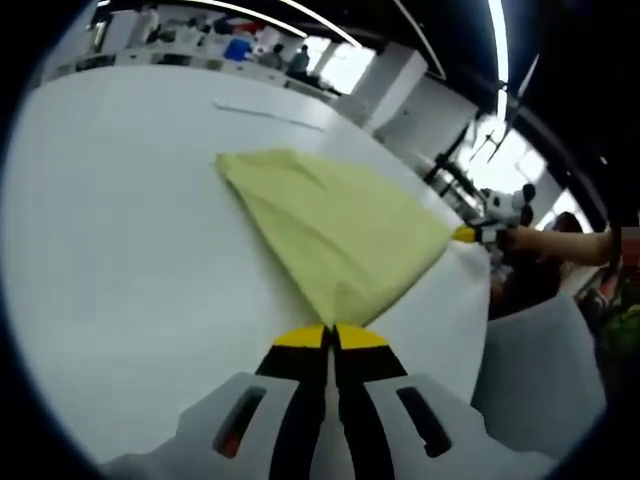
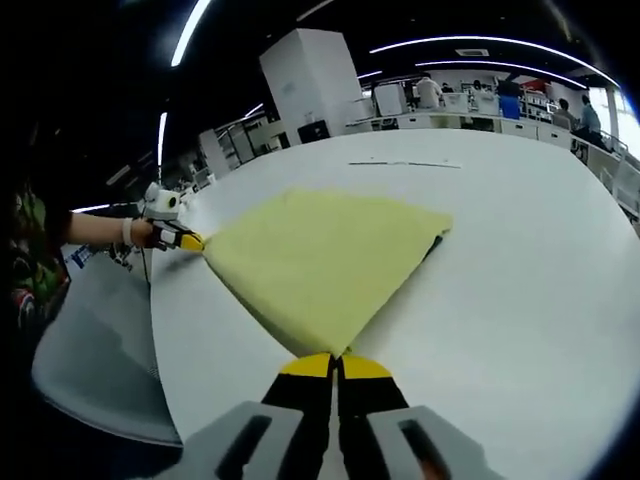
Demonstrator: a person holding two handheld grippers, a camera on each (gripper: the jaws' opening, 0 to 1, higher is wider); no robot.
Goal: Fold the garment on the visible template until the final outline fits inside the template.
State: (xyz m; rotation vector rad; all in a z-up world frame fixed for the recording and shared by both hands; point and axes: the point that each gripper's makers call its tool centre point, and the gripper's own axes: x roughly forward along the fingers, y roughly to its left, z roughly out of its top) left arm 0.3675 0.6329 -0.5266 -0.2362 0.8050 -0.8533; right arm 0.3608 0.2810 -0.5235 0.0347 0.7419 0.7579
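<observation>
Left gripper view, nearest the camera: the left tongs (image 1: 331, 338) have their yellow-tipped jaws pressed together on one corner of the yellow garment (image 1: 335, 225). From this corner the garment spreads away over the white bench (image 1: 120, 250), folded into a flat shape with pointed corners. At its corner on the right side of this view, the right tongs (image 1: 468, 234) pinch the cloth, and a hand (image 1: 530, 238) holds them from beyond the bench edge. Farther on the bench lies a thin pale strip (image 1: 268, 114), well apart from the garment

Right gripper view, nearest the camera: the right tongs (image 2: 336, 366) are also closed on a garment (image 2: 320, 255) corner. The cloth lies flat on the bench (image 2: 520, 270), and a dark line shows under its far right edge. At the left corner the left tongs (image 2: 190, 241) grip the cloth, held by a hand (image 2: 150, 232). Beyond the garment the thin strip (image 2: 405, 163) lies on the bench, and far behind it people stand at other desks (image 2: 470, 115)
</observation>
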